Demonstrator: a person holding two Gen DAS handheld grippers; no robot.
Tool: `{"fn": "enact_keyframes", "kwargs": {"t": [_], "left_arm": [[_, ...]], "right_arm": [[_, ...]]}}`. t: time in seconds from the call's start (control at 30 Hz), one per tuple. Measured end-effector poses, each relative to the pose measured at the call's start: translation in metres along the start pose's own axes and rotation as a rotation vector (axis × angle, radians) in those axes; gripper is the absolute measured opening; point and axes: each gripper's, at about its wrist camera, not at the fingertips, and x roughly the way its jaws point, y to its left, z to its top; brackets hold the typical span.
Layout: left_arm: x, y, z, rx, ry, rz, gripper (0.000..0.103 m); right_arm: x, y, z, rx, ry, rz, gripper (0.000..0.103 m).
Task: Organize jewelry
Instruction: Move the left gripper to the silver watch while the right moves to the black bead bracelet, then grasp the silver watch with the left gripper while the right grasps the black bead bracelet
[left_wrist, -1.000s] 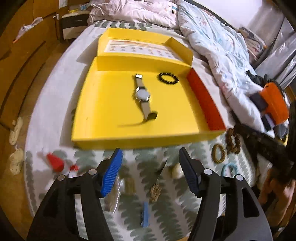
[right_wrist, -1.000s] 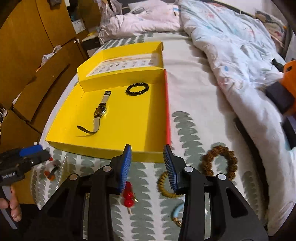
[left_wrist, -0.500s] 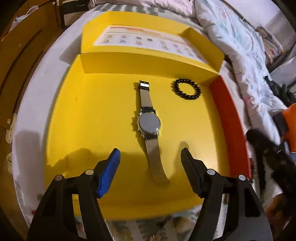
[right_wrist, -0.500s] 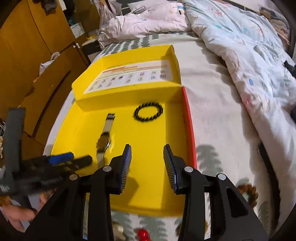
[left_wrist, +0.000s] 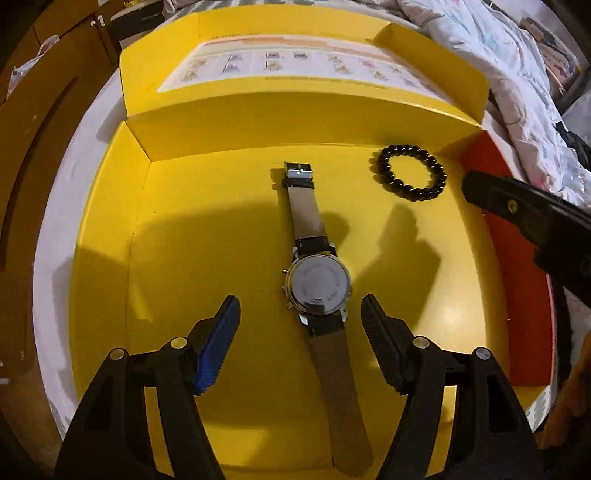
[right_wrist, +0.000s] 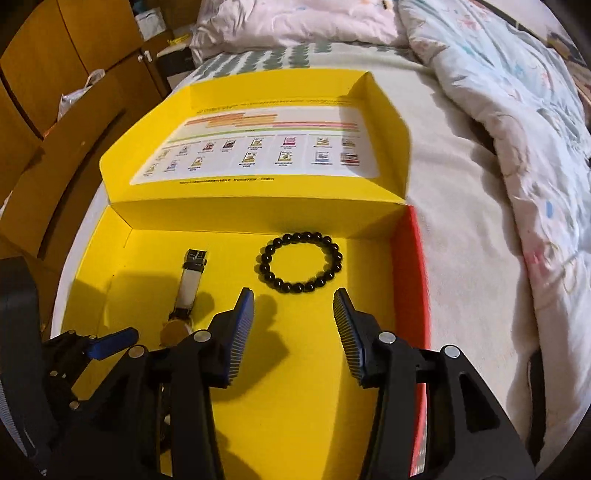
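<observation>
A wristwatch (left_wrist: 318, 284) lies face down on the floor of the open yellow box (left_wrist: 203, 240). My left gripper (left_wrist: 299, 306) hovers open over it, with the watch case between the fingertips but untouched. A black bead bracelet (left_wrist: 408, 177) rests near the box's back right corner. In the right wrist view that bracelet (right_wrist: 295, 287) lies just ahead of my right gripper (right_wrist: 293, 295), whose jaws are opening with nothing between them. The watch (right_wrist: 188, 284) shows at its left, partly hidden.
The box's lid (right_wrist: 258, 155), with a printed sheet, stands open behind. A red side wall (right_wrist: 417, 266) bounds the box at the right. A crumpled quilt (right_wrist: 517, 110) covers the bed's right side; wooden cabinets (right_wrist: 55, 74) stand to the left.
Both grippers moved forward from above the loose items on the bedsheet to over the yellow box and came lower. The right jaws spread wider.
</observation>
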Motion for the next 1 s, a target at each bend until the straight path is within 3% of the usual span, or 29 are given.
{"fn": "enact_keyframes", "kwargs": {"t": [0.6, 1.0], "left_arm": [[0.011, -0.017, 0.01, 0.049, -0.023, 0.041, 0.068], [0.008, -0.025, -0.006, 0.052, -0.025, 0.036, 0.063]], "right_arm": [[0.066, -0.011, 0.024, -0.097, 0.068, -0.114, 0.045], [0.076, -0.016, 0.025, -0.072, 0.096, -0.066, 0.034]]}}
